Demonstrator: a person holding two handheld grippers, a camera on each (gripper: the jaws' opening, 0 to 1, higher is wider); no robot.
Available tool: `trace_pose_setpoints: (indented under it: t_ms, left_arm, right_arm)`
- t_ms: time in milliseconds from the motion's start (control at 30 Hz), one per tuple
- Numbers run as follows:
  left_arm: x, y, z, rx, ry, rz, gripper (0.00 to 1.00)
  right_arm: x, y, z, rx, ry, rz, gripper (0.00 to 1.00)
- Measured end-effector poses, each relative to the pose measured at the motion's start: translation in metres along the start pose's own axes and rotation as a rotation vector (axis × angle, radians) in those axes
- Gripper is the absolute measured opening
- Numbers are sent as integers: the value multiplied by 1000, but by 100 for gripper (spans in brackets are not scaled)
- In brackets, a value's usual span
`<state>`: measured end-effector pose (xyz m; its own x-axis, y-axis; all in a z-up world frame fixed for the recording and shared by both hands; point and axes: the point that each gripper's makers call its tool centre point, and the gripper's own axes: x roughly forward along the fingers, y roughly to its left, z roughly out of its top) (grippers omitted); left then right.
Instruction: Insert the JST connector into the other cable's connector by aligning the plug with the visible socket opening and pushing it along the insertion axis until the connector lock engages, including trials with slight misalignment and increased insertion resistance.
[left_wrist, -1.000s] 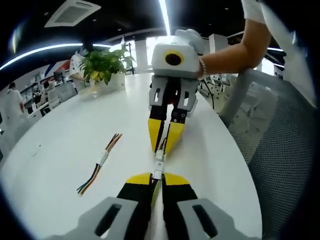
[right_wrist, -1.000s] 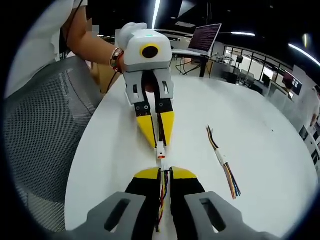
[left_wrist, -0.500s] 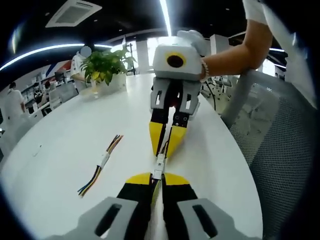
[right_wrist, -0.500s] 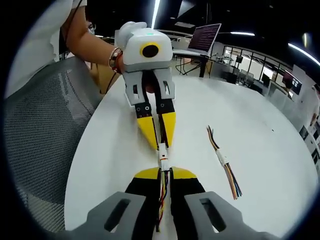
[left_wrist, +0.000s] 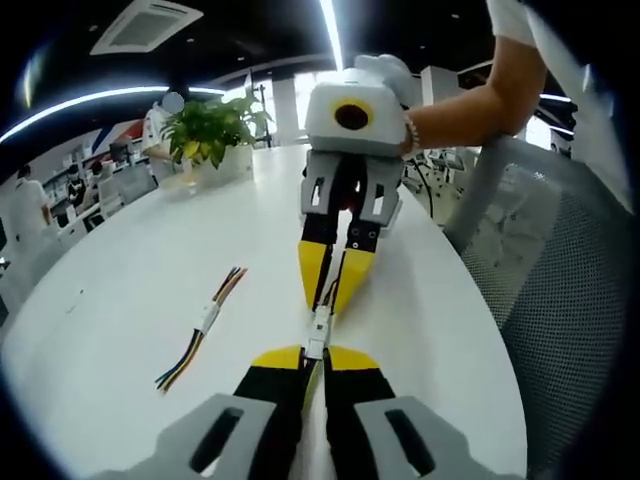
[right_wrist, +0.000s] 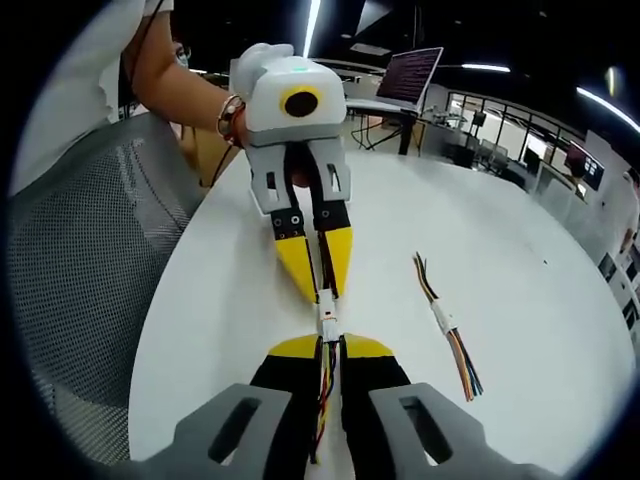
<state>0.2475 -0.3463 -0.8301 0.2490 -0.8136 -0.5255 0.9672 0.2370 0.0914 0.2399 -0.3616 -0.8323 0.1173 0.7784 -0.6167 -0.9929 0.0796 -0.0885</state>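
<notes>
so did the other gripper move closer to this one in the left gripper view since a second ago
Yes. Against the potted plant, the right gripper has come nearer the left gripper; the gap between the connectors has closed.

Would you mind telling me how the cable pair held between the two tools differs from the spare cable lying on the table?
The held cable pair hangs above the white table, gripped by the left tool and right tool; the spare cable lies flat, untouched. The held pair's wires are mostly hidden; the spare's fan out. Both have white connectors and multicoloured wires.
</notes>
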Motion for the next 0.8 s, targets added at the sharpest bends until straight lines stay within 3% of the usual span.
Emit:
trace_pose_setpoints:
  t_ms: [533, 700, 800]
  left_arm:
    - [1, 0, 4, 4, -1, 4, 1]
    - [2, -7, 5, -5, -9, -25, 0]
    - [3, -7, 1, 17, 15, -16, 0]
  right_arm:
    - [2, 1, 3, -13, 8, 5, 3]
    - [5, 2, 6, -10, -3, 8, 3]
    - [9, 4, 2, -17, 22, 21, 3]
